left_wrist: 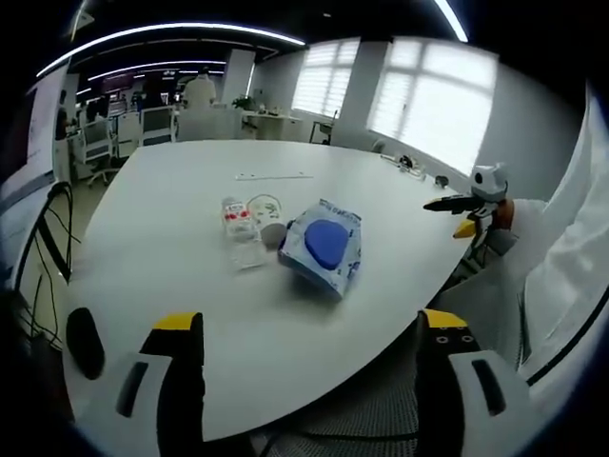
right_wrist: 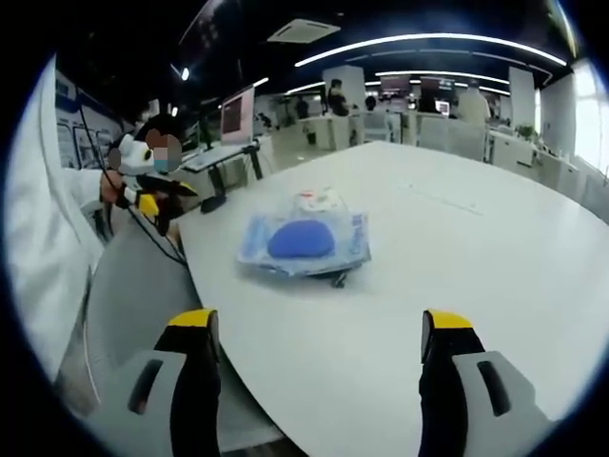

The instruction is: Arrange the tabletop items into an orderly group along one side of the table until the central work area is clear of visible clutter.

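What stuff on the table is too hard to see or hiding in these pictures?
- Right gripper view: the blue-lidded packet blocks most of the items behind it; their shapes stay unclear.
- Left gripper view: labels on the small bottle and the round container are too small to read.
- Left gripper view: a thin strip farther back is too small to identify.
- Left gripper view: a dark object beside the left tongs is blurred.

Bright daylight comes in through the big windows (left_wrist: 419,105) and washes them out to plain white. Long ceiling lights (right_wrist: 428,40) glow above a dark ceiling, and my white table (left_wrist: 190,248) shines softly. Everything bends and gets blurry near the edges.
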Action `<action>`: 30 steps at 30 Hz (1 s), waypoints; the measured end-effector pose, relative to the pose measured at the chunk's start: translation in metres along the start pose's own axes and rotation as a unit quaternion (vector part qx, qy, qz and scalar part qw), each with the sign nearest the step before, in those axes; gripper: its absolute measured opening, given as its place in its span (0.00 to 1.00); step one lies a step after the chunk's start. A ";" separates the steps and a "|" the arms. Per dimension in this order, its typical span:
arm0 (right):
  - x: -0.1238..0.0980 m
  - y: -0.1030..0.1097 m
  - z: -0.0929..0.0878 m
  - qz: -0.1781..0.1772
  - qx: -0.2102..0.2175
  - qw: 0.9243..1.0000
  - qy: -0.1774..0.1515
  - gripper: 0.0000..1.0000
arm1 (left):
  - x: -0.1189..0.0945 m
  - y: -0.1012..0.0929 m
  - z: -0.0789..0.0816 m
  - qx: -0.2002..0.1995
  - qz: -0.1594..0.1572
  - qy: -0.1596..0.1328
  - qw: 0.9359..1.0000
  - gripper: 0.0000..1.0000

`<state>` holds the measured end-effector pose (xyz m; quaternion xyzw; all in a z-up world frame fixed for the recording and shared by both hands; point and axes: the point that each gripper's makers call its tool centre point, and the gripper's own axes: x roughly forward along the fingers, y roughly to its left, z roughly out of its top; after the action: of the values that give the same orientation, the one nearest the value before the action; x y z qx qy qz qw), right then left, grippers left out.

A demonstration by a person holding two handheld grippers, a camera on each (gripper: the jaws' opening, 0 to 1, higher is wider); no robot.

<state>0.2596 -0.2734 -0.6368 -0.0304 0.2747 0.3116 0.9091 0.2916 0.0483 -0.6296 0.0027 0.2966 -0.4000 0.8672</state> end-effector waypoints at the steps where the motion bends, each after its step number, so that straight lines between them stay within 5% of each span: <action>1: 0.000 -0.001 0.001 0.001 0.000 1.000 0.000 0.86 | 0.000 -0.001 0.002 -0.001 0.000 -0.001 1.000 0.95; 30: 0.020 -0.016 0.026 0.011 -0.010 1.000 -0.020 0.80 | 0.019 -0.004 0.024 0.005 0.001 -0.012 1.000 0.92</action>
<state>0.2949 -0.2689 -0.6269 -0.0304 0.2536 0.3251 0.9105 0.3104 0.0267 -0.6192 0.0029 0.2842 -0.4012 0.8708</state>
